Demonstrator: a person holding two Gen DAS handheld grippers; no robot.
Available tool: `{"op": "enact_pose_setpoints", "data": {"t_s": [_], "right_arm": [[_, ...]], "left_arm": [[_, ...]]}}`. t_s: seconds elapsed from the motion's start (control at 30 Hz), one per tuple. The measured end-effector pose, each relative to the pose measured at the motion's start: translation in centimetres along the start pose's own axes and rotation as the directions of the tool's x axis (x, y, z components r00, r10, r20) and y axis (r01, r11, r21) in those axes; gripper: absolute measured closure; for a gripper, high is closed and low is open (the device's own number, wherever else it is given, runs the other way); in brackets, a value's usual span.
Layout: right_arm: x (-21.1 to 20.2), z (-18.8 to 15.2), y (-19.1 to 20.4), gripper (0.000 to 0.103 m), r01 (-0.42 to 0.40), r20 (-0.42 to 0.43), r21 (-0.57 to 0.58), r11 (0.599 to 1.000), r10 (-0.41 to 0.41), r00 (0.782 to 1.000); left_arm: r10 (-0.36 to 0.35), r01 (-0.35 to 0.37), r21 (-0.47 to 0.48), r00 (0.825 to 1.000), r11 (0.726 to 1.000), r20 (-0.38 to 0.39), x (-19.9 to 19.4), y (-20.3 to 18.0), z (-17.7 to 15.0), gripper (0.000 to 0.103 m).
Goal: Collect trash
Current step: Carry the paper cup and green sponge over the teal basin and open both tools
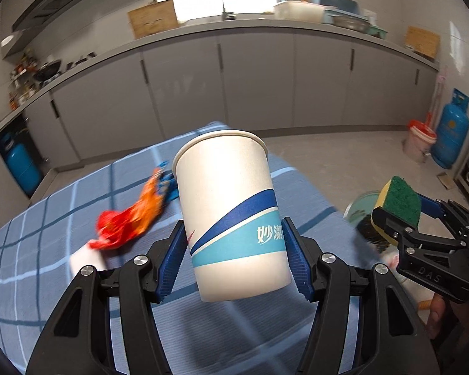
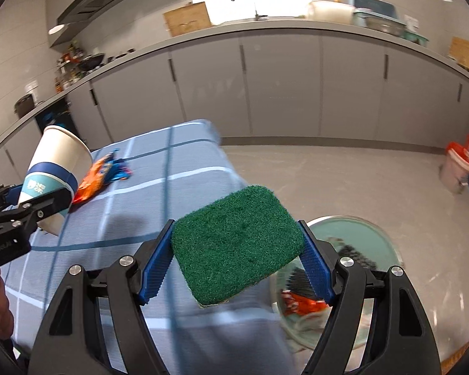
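My left gripper (image 1: 234, 259) is shut on a white paper cup (image 1: 231, 212) with blue bands, held upright above the blue checked table (image 1: 62, 218); the cup also shows in the right wrist view (image 2: 53, 175). My right gripper (image 2: 234, 259) is shut on a green and yellow scrub sponge (image 2: 234, 240), held at the table's right edge over a pale green trash bin (image 2: 375, 234); the sponge also shows in the left wrist view (image 1: 400, 203). An orange and red snack wrapper (image 1: 134, 215) lies on the table; it also shows in the right wrist view (image 2: 93, 178).
The bin holds a black brush (image 2: 356, 256) and a red wrapper (image 2: 300, 304). A white object (image 1: 84, 259) lies on the table by the left fingers. Grey kitchen cabinets (image 1: 256, 78) stand behind. A blue gas cylinder (image 1: 450, 131) and a bucket (image 1: 419, 140) stand at the far right.
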State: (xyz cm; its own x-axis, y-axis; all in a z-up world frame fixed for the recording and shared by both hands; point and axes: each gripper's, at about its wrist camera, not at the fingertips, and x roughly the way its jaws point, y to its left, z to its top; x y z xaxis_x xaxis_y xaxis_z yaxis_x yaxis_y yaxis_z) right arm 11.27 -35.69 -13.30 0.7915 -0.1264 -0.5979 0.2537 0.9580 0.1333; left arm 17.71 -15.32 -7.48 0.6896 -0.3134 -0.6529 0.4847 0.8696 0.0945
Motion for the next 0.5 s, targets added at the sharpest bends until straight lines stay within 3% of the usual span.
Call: {"op": "enact_pose_setpoints", "data": {"t_s": [0.5], "right_arm": [[-0.1, -1.6, -10.1, 0.028, 0.155, -0.019, 0.109, 0.982, -0.153, 0.988]], "left_arm": [[-0.159, 0.159, 0.114, 0.987, 0.981, -0.003, 2.8, -10.5, 2.0, 0.043]]}}
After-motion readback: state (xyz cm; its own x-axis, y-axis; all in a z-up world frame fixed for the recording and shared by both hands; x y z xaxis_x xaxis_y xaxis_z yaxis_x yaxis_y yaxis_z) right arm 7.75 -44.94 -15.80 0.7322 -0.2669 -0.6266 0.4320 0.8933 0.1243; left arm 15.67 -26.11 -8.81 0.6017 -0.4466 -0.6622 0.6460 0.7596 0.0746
